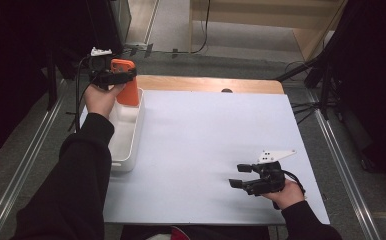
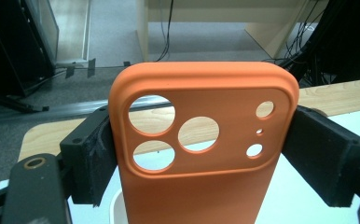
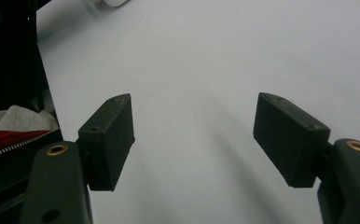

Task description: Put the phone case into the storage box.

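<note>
Left claw [image 2: 201,154] clamped across the edges of an orange phone case [image 2: 201,140], held upright over the far end of the white tray [image 1: 126,135] at the bench's [image 1: 206,140] left edge. Right claw [image 3: 194,140] wide, holding nothing, low over the bare bench. Risk: flexible case walls may bow under the pads and slip; it would likely drop outside the tray.

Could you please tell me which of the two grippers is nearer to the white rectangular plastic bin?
Left. The left gripper holds an orange phone case right over the white rectangular plastic bin; the right gripper hovers open far across the table.
</note>
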`<state>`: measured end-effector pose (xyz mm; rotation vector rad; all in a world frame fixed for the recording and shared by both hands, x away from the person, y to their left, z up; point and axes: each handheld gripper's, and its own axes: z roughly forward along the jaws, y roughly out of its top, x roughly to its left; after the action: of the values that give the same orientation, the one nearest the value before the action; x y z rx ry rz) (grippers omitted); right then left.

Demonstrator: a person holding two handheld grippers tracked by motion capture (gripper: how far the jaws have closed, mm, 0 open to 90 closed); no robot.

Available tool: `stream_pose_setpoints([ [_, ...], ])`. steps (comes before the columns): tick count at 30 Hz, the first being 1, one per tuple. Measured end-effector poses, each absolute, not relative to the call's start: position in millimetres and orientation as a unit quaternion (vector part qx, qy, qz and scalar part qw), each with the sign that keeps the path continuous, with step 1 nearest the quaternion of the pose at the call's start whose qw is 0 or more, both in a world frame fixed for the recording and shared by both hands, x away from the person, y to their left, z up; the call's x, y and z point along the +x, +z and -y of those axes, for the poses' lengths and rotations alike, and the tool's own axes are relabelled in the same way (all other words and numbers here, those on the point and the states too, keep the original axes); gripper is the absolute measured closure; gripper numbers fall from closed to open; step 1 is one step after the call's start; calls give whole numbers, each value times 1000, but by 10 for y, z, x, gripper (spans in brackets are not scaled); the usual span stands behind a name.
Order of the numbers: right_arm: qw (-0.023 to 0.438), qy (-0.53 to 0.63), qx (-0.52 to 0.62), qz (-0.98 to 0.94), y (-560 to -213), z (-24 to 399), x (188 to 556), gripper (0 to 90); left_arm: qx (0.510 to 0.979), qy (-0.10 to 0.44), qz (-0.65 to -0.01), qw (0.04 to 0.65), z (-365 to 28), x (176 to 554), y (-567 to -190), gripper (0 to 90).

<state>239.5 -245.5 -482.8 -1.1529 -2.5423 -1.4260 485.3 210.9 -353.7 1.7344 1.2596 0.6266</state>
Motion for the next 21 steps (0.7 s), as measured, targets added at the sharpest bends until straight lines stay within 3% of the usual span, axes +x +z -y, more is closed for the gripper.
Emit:
stream_pose_setpoints([
  [21,7,-455,-366,811,-4835,2445,2402,280,702,249,-524,412,-2099,4958,-3769,162],
])
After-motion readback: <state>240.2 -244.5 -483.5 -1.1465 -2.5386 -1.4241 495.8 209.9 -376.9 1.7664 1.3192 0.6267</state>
